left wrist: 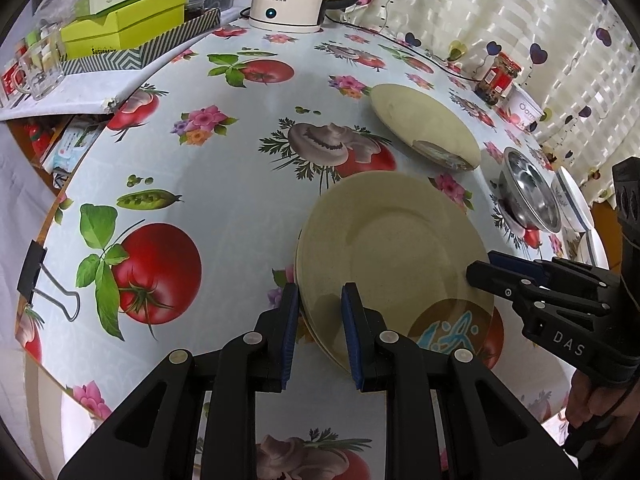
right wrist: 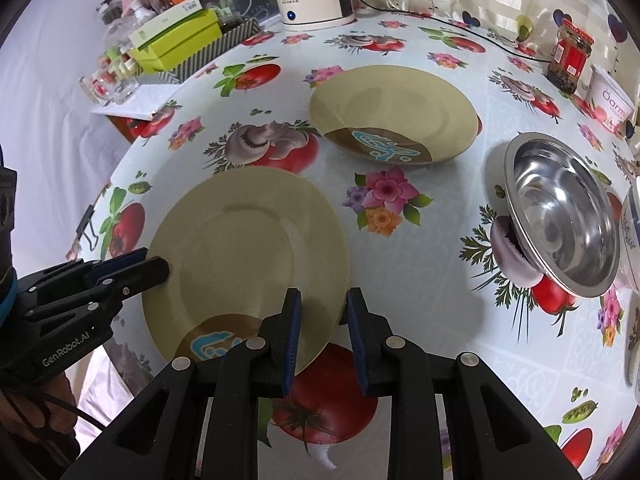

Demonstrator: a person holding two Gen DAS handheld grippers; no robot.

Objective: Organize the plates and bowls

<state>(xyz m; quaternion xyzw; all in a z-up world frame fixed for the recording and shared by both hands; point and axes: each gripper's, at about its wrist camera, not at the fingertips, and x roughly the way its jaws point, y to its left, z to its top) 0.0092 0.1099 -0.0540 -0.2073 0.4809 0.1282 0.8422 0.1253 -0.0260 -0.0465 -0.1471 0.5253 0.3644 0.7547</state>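
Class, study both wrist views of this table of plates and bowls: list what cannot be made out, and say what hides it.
1. White bowl with blue trim: right wrist view, cut off by the picture's edge.
2. Whether the near beige plate lies on a second plate: left wrist view, only a sliver of rim shows beneath.
3. Far beige plate: left wrist view, steep angle blurs its brown-and-blue pattern.
4. Red-labelled jar: label too small to read.

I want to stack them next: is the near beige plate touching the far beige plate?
Apart. The right wrist view shows the near plate and the far plate with a strip of flowered tablecloth lying bare between their rims.
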